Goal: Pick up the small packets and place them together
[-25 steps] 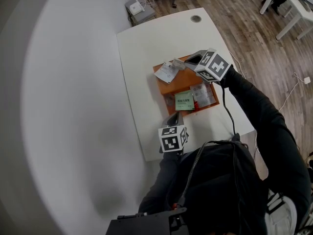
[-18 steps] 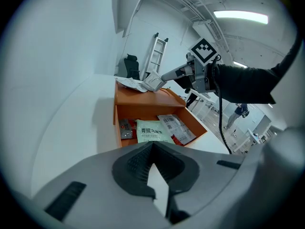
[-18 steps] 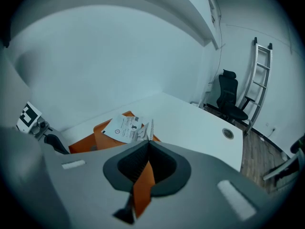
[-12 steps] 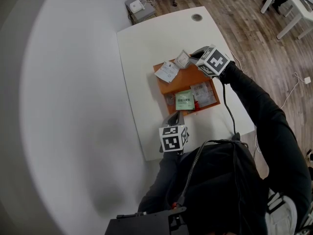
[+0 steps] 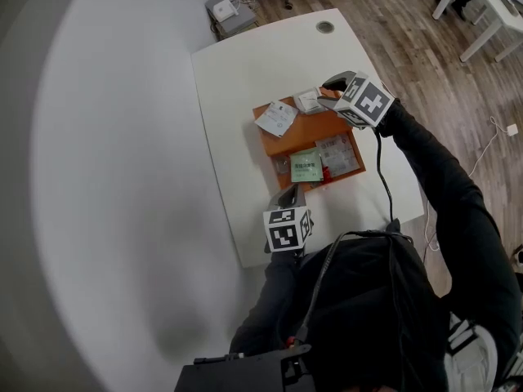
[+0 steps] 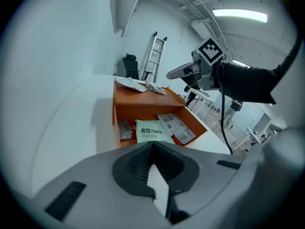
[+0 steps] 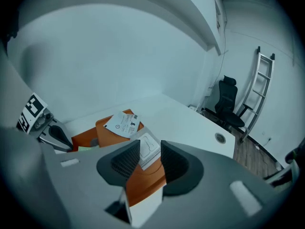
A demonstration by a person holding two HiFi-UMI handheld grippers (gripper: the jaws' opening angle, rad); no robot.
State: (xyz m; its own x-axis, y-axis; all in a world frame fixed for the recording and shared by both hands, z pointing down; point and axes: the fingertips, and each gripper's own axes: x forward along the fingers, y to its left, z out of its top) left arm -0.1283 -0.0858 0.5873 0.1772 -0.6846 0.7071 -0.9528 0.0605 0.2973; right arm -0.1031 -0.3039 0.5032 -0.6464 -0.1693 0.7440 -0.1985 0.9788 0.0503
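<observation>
Packet [image 5: 308,100] shifted onto tray [image 5: 304,131]'s far edge, white table [image 5: 245,64], wood floor [image 5: 409,23]

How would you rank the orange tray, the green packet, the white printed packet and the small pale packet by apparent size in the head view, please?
1. The orange tray, clearly largest.
2. The white printed packet and the green packet: about alike, so not ranked apart.
3. The small pale packet, smallest.

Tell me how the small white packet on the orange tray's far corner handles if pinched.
The small white packet looks thin and flat: probably light and floppy. Its clear film border may be slippery. Lying on the orange tray's far edge, it might slide off if nudged.
</observation>
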